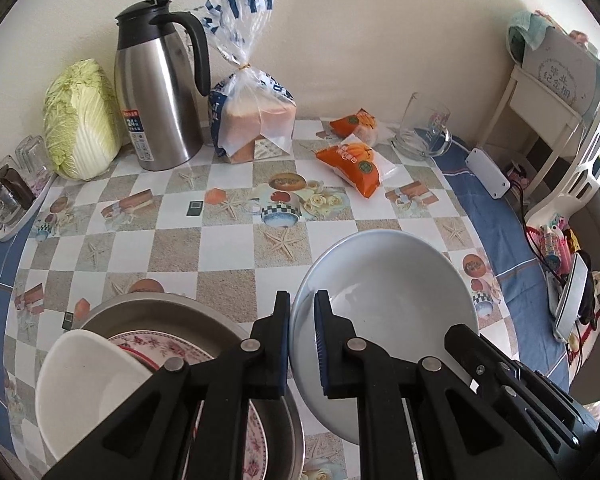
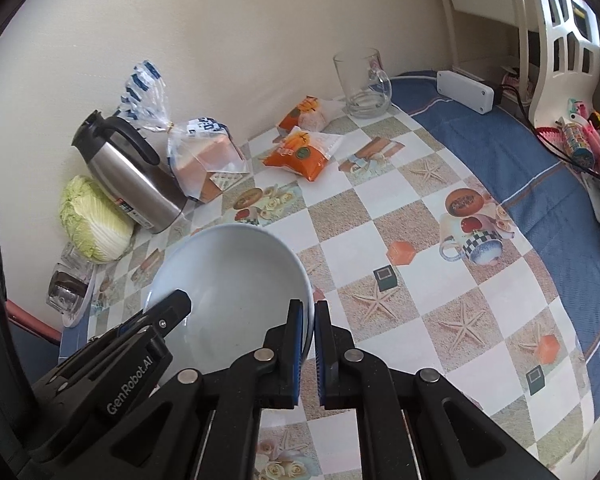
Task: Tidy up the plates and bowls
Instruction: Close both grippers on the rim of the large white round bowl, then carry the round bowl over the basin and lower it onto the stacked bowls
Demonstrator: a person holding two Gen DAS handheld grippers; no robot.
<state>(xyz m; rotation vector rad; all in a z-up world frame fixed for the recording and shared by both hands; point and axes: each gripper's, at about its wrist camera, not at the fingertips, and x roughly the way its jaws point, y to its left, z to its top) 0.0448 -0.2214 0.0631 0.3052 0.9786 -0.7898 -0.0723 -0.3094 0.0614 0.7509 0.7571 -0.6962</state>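
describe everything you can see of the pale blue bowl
The pale blue bowl is a wide, plain, glossy dish that looks ceramic, and it is empty. It is tilted, lifted above the checked tablecloth. The left tool pinches one rim, the right tool the opposite rim.

The surface point(image 1: 228, 264) has a cloth with squares, starfish and a blue edge. By the wall stand a cabbage point(image 1: 82, 120), a shiny metal jug point(image 1: 156, 96) and a bag of bread point(image 1: 252, 120). Two orange snack packs point(image 1: 354, 160) lie near a glass mug point(image 1: 424, 132). A metal pan point(image 1: 172, 312) sits at the near side.
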